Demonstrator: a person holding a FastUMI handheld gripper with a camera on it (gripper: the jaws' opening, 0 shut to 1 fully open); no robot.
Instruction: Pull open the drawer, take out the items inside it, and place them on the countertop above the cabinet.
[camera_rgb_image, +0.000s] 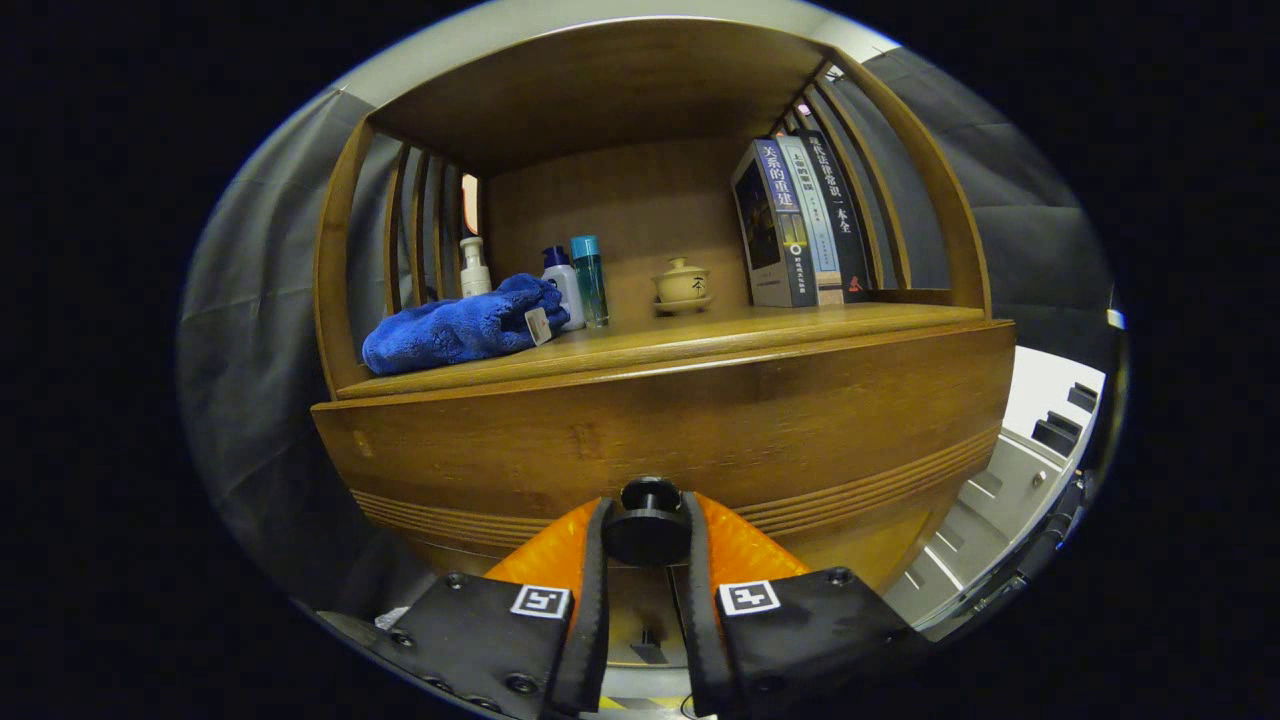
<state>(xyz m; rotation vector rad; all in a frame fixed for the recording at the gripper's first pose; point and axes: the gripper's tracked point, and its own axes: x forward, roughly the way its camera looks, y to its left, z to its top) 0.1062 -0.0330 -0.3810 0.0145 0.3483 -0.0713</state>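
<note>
A wooden cabinet fills the scene, its drawer front (660, 430) a broad brown panel with grooved lines near the bottom. A round black knob (648, 522) sticks out of the lower middle of that panel. My gripper (646, 520) is shut on the knob, one finger pressing on each side of it. Above the drawer lies the wooden countertop (740, 330), the floor of an open shelf. The drawer's inside is hidden behind the panel, and whether the drawer stands slightly out I cannot tell.
On the countertop lie a blue towel (455, 325) at the left, a white pump bottle (474, 268), a white bottle (564, 283), a teal bottle (589, 278), a lidded cup (682, 284) and upright books (800, 222) at the right. A grey curtain hangs around.
</note>
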